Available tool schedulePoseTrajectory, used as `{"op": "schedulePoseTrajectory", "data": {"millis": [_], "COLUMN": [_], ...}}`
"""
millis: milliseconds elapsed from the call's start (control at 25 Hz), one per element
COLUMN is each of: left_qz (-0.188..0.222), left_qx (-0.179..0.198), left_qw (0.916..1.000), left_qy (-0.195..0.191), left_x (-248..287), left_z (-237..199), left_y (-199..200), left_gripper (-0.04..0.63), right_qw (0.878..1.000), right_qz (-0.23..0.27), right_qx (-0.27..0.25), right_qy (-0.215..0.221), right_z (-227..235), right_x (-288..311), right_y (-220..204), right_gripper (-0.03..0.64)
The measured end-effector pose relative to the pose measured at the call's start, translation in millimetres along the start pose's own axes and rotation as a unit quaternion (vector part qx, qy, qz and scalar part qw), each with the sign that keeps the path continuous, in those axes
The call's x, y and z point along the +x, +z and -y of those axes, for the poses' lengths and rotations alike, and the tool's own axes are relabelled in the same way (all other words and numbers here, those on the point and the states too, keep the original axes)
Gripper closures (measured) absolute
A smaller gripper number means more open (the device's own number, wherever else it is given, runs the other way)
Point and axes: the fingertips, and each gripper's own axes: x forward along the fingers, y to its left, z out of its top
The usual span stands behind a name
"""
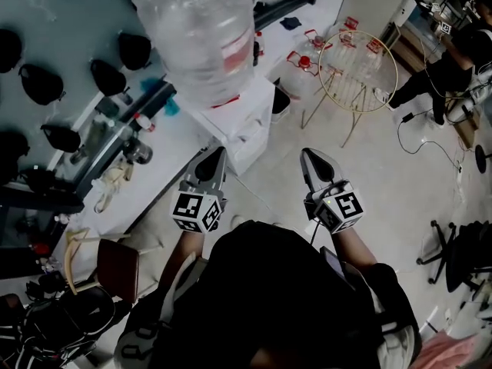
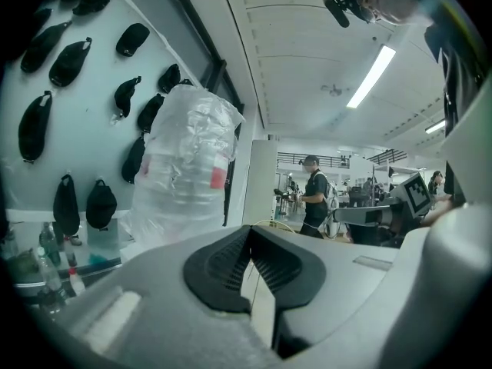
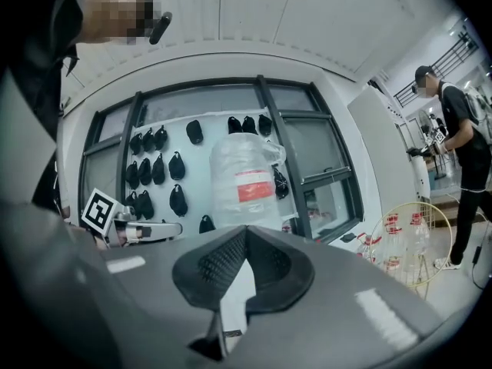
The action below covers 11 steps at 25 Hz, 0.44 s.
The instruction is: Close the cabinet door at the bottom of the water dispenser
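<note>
In front of the water dispenser (image 1: 244, 133), you hold the left gripper (image 1: 221, 152) and right gripper (image 1: 307, 154) side by side, both with jaws pressed together on nothing and touching nothing, while its bottom cabinet door, beneath the bottle (image 1: 201, 37), cannot be made out from above.

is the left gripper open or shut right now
Shut. In the left gripper view, the left gripper has its jaws meeting at the tips, with nothing held between them.
</note>
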Motion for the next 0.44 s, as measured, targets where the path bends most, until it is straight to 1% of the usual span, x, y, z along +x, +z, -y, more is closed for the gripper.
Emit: {"op": "schedulePoseTrajectory", "data": {"millis": [440], "left_qz": [0.000], "left_qx": [0.005], "left_qw": [0.9995], "left_qy": [-0.032], "left_x": [10.6], "left_z": [16.2], "left_y": [-1.5], "left_gripper": [0.589], "right_qw": [1.000], "right_qz": [0.004], "right_qx": [-0.012], "right_qy": [-0.018], "right_z": [10.9], "right_x": [-15.6], "right_y": [5.5], "right_gripper": [0.612]}}
